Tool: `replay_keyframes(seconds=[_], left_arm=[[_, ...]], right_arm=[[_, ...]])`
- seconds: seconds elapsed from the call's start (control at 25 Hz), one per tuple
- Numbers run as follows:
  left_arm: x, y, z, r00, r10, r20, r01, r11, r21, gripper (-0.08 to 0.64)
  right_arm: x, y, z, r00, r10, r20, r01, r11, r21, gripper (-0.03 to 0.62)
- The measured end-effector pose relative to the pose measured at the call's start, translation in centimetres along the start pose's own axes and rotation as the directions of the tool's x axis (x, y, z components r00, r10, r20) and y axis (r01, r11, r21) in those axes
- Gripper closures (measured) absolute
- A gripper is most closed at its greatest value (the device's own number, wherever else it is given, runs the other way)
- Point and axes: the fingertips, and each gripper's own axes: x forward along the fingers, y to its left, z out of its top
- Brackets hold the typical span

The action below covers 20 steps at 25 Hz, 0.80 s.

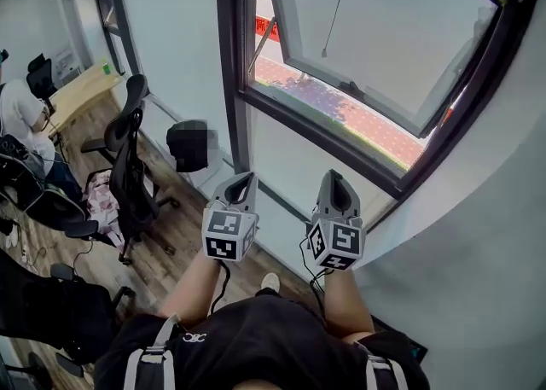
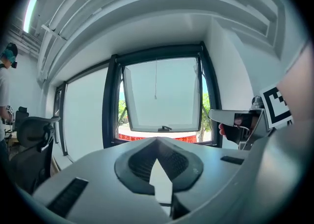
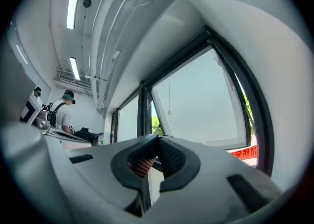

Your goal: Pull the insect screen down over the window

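my left gripper (image 1: pixel 242 182) jaws were pressed together, empty | my right gripper (image 1: pixel 333 182) just beside it, also closed on nothing | office chair (image 1: pixel 128 158) off left | window (image 1: pixel 367 72) ahead, sash tilted open | pull cord (image 1: pixel 334 4) hung mid-pane, well apart from both grippers | couldn't make out the insect screen itself
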Motion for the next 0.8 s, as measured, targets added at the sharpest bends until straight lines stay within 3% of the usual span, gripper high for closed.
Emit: replay_keyframes(seconds=[0.52,0.8], left_arm=[[16.6,1.4,3.5,0.998,-0.063,-0.005,0.064,0.997,0.034,0.548],[22.1,2.5,4.5,0.997,-0.078,-0.003,0.078,0.997,0.017,0.549]], right_arm=[[13.4,-8.5,0.5,0.997,-0.072,0.008,0.072,0.997,-0.003,0.589],[18.0,-10.9,0.7,0.996,-0.089,0.006,0.089,0.996,-0.022,0.589]])
